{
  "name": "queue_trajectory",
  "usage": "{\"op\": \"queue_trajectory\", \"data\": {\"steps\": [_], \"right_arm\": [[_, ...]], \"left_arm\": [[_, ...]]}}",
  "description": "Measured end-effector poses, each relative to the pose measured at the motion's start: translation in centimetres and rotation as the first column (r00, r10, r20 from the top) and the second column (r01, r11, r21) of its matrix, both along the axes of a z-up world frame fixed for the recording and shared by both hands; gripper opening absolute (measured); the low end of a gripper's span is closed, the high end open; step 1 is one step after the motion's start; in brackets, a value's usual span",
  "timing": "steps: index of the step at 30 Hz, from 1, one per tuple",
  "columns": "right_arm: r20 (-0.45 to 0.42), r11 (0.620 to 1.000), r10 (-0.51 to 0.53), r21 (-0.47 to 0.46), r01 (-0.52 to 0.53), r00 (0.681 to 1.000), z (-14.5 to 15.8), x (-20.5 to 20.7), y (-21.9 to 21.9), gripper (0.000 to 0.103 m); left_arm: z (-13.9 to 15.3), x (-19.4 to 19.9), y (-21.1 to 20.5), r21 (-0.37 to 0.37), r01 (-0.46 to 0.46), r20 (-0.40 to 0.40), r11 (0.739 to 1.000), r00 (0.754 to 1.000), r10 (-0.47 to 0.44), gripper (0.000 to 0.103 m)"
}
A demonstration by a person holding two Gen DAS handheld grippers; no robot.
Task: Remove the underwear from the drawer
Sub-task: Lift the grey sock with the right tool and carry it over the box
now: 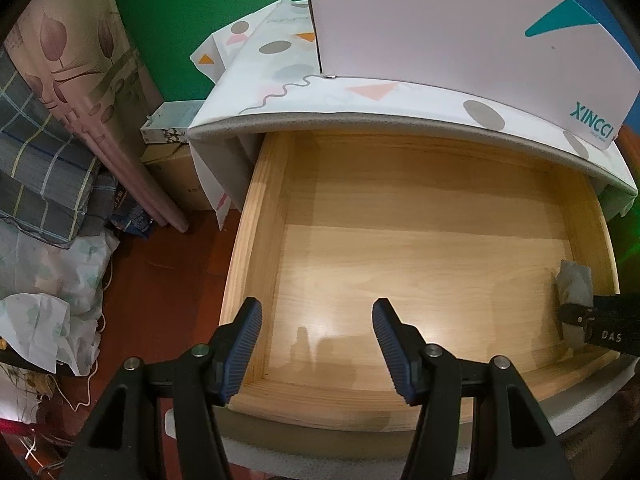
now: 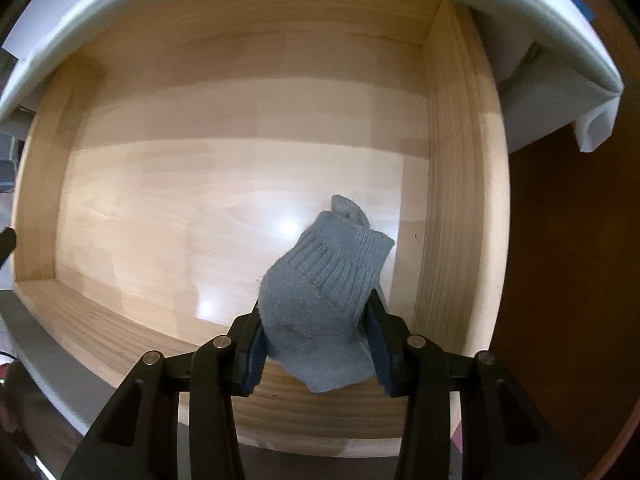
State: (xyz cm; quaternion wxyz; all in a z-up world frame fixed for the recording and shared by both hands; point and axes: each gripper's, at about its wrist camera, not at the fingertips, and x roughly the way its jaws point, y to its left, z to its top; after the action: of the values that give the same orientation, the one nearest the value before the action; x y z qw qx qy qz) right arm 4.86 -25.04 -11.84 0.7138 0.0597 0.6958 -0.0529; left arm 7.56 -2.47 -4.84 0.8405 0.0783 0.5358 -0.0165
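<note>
Grey knitted sock-like garment, ribbed at the cuff: clamped between the blue-padded fingers of the right gripper, held above the floor of the pale pine pull-out drawer, near its right wall. Left gripper: jaws spread wide, holding nothing, poised over the drawer's front left corner. Patterned white cloth covered the cabinet top; white cardboard box lettered XINCCI stood upon it.

Both the left gripper and the right gripper have glossy black plastic arms with triangular cut-outs and round silver rivets. Their fingers wear dark blue ribbed pads.
</note>
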Motion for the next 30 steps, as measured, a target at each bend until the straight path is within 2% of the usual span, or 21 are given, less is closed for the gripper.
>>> {"op": "queue_trajectory", "data": {"steps": [7,18,30], "right_arm": [[0.072,1.0,0.005,0.026,-0.007,0.997,3.0,0.0,0.6,0.04],[0.211,0.998,0.058,0.006,-0.06,0.976,13.4,1.2,0.7,0.04],[0.372,0.996,0.085,-0.041,-0.076,0.924,24.7,4.8,0.9,0.04]], "left_arm": [[0.1,0.0,0.4,-0.018,-0.01,0.004,1.0,1.0,0.01,0.059],[0.4,0.0,0.5,-0.039,-0.016,0.009,0.999,1.0,0.016,0.059],[0.3,-0.2,0.5,-0.041,-0.016,0.012,0.999,1.0,0.017,0.059]]}}
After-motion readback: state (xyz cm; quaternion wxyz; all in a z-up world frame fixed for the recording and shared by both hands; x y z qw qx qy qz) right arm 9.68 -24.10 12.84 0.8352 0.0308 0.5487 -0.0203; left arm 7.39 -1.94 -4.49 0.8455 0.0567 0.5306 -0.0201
